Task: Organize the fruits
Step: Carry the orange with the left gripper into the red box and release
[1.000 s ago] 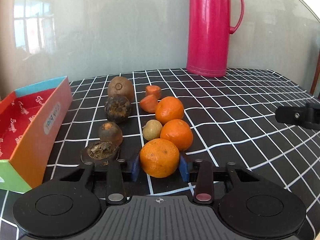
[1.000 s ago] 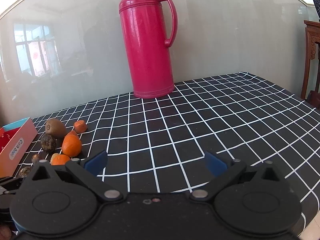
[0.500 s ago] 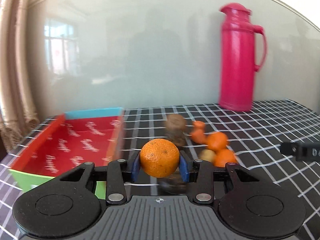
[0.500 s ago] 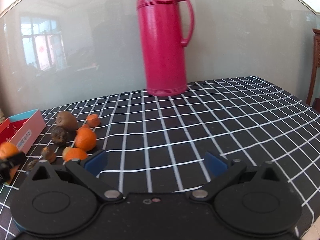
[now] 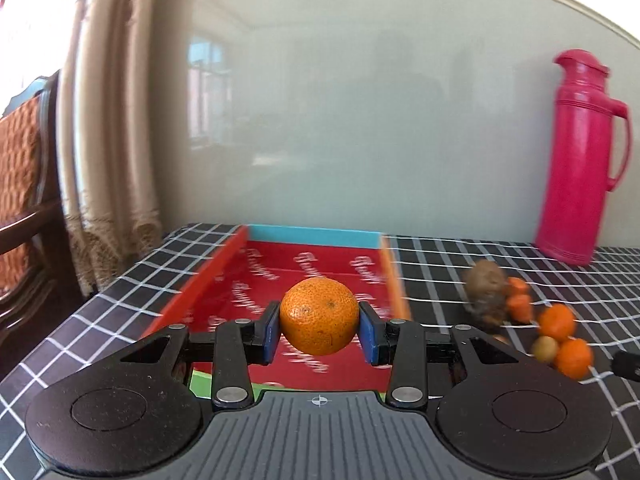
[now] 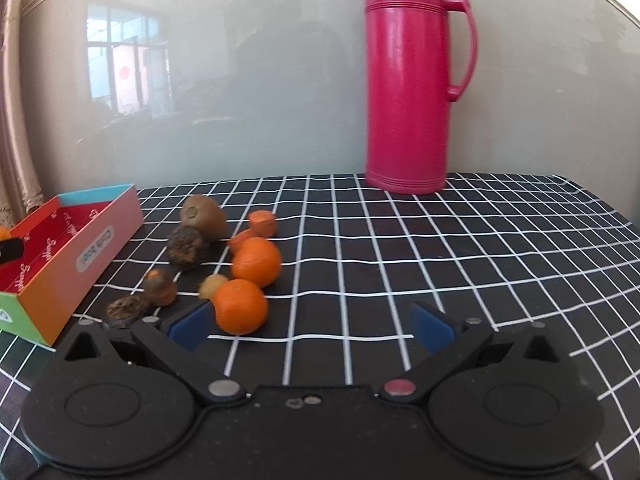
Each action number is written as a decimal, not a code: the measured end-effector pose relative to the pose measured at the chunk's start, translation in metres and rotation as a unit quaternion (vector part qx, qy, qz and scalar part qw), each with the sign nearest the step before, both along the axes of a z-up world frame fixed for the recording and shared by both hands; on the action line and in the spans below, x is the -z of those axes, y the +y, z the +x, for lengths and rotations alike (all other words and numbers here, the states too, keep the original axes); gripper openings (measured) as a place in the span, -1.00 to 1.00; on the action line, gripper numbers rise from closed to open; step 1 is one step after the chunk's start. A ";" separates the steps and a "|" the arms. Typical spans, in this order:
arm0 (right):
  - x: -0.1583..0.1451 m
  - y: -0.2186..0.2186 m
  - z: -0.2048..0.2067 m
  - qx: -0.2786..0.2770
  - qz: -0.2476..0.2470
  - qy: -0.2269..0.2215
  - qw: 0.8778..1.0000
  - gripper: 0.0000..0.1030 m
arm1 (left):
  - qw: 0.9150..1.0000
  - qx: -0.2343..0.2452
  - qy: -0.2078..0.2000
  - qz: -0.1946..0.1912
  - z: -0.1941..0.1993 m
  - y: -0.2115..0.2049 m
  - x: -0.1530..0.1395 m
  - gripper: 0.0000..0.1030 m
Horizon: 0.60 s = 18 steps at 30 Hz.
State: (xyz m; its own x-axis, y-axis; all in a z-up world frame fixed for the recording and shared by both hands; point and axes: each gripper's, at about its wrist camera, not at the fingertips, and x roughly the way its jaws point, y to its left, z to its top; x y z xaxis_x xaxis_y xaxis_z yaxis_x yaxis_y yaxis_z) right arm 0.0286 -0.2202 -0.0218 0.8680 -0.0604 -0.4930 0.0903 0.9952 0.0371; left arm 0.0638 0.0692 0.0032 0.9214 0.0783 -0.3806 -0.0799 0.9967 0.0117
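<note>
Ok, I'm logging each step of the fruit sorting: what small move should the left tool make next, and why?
Probably lower a little and open. The left tool is shut on the orange, which hangs over the red floor of the box, so releasing there should drop it inside. The right tool is open and idle.

Two low wrist views across the checked table (image 6: 440, 240)

The box (image 5: 256, 276) is faced closely from the left; fruit pile (image 6: 240, 264) and flask (image 6: 408, 80) are shared.
</note>
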 end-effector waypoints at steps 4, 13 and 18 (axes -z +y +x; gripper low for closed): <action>0.001 0.007 0.002 -0.007 -0.001 0.000 1.000 1.00 | 0.999 -0.025 0.018 -0.011 0.010 0.023 0.006 -0.22; 0.001 0.011 0.003 -0.015 -0.005 -0.002 1.000 1.00 | 0.999 -0.036 0.003 -0.003 0.002 0.030 0.005 -0.12; 0.000 0.011 0.000 -0.015 -0.013 -0.006 1.000 1.00 | 0.999 -0.031 -0.023 0.011 -0.010 0.018 0.001 0.50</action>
State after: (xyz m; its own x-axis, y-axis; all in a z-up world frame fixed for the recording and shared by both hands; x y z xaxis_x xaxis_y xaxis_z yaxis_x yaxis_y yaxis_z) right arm 0.0285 -0.2096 -0.0218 0.8754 -0.0462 -0.4813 0.0594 0.9982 0.0122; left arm 0.0538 0.0868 0.0022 0.9311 0.1432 -0.3354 -0.1417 0.9895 0.0292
